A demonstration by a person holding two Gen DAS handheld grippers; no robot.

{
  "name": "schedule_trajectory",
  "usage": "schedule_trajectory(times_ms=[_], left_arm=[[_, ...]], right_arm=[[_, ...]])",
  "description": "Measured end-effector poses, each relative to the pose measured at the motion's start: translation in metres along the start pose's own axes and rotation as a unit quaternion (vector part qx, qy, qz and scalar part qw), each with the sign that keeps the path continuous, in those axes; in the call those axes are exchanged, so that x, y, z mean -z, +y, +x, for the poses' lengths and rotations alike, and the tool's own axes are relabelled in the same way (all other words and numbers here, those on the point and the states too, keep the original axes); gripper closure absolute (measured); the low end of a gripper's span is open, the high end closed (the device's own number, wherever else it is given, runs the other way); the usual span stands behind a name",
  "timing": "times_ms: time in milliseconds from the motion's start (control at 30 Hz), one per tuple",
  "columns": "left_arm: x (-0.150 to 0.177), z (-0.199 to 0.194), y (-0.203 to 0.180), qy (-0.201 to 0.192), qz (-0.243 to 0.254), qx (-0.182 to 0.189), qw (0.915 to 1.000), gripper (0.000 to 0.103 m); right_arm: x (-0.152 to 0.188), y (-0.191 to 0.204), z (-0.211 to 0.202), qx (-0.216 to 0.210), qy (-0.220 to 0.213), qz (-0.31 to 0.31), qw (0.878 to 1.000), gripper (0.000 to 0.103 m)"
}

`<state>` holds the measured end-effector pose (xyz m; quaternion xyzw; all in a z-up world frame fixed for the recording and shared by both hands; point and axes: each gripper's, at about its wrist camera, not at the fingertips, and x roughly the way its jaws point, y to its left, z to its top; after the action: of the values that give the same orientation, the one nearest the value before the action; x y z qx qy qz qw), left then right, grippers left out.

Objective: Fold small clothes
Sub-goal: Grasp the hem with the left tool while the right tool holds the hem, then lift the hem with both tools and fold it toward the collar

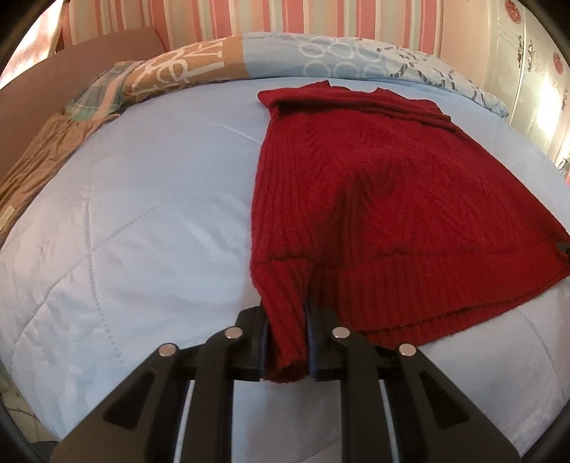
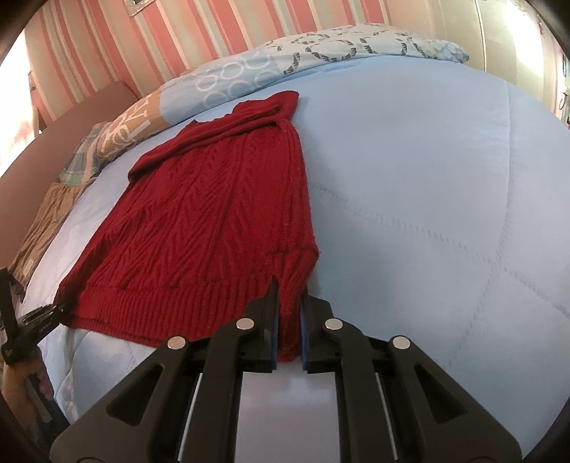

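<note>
While the red knitted sweater (image 1: 374,199) lies spread flat on the pale blue quilted bed (image 1: 135,213), both claws pinch its ribbed hem at the near edge. Seen from the left wrist, the left claw (image 1: 286,342) has its two blue-padded fingers pressed against a bunched fold of the hem at the sweater's left corner, the red knit hanging down between them. Seen from the right wrist, the right claw (image 2: 289,334) is clamped the same way on the hem's right corner, with a strip of red fabric squeezed between its pads. At the left edge of that view, the other black claw meets the far corner of the hem, and part of a hand (image 2: 25,377) shows below it. The sweater's collar end points toward the head of the bed, where it lies just short of a light blue pillow (image 1: 356,57) printed with rings. Beside that pillow sits a tan one (image 1: 185,67) with white lettering. Behind the bed rises a wall (image 1: 249,17) of pink, white and pale green stripes
</note>
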<state>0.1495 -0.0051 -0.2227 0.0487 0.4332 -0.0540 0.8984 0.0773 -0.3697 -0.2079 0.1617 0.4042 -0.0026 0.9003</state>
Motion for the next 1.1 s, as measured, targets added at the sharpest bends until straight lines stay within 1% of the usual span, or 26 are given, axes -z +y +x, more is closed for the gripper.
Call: schedule_trajectory(times_ms=[100,267,433,500,567,633,700,767,833,933,1000,1033,1100], left_arm=[[0.005,-0.009,0.007,-0.003,0.006,0.002,1.0,0.087],[0.024,-0.039,0.019,-0.016,0.014,0.002,0.9998,0.087],[0.042,-0.079,0.032,-0.027,-0.003,0.013,0.9995,0.087],[0.046,-0.089,0.034,-0.029,-0.007,0.017,0.9994,0.087],[0.045,-0.093,0.037,-0.029,-0.015,0.025,0.9992,0.087],[0.038,-0.092,0.036,-0.033,-0.02,0.025,0.9989,0.087],[0.029,-0.091,0.041,-0.033,-0.042,0.036,0.9979,0.087],[0.013,-0.09,0.046,-0.037,-0.063,0.048,0.9962,0.087],[-0.003,-0.088,0.045,-0.044,-0.069,0.049,0.9955,0.087],[-0.024,-0.082,0.046,-0.049,-0.08,0.052,0.9942,0.087],[-0.038,-0.076,0.048,-0.048,-0.091,0.057,0.993,0.087],[-0.048,-0.073,0.049,-0.049,-0.101,0.062,0.9917,0.087],[-0.061,-0.067,0.049,-0.054,-0.102,0.06,0.9915,0.087]], right_arm=[[0.007,0.003,-0.008,-0.003,0.002,-0.008,1.0,0.094],[0.025,0.018,-0.038,-0.016,-0.007,-0.02,1.0,0.094],[0.04,0.03,-0.084,-0.027,-0.035,-0.009,0.999,0.094],[0.042,0.032,-0.096,-0.03,-0.04,-0.006,0.999,0.094],[0.039,0.032,-0.1,-0.031,-0.04,-0.004,0.999,0.094],[0.032,0.032,-0.099,-0.033,-0.043,-0.001,0.999,0.094],[0.02,0.031,-0.094,-0.036,-0.038,0.006,0.999,0.094],[0.01,0.029,-0.092,-0.047,-0.04,0.019,0.998,0.094],[-0.004,0.029,-0.088,-0.054,-0.044,0.027,0.997,0.094],[-0.024,0.025,-0.076,-0.062,-0.039,0.044,0.996,0.094],[-0.034,0.023,-0.068,-0.066,-0.034,0.054,0.996,0.094],[-0.041,0.02,-0.061,-0.072,-0.029,0.068,0.995,0.094],[-0.048,0.017,-0.056,-0.075,-0.029,0.078,0.994,0.094]])
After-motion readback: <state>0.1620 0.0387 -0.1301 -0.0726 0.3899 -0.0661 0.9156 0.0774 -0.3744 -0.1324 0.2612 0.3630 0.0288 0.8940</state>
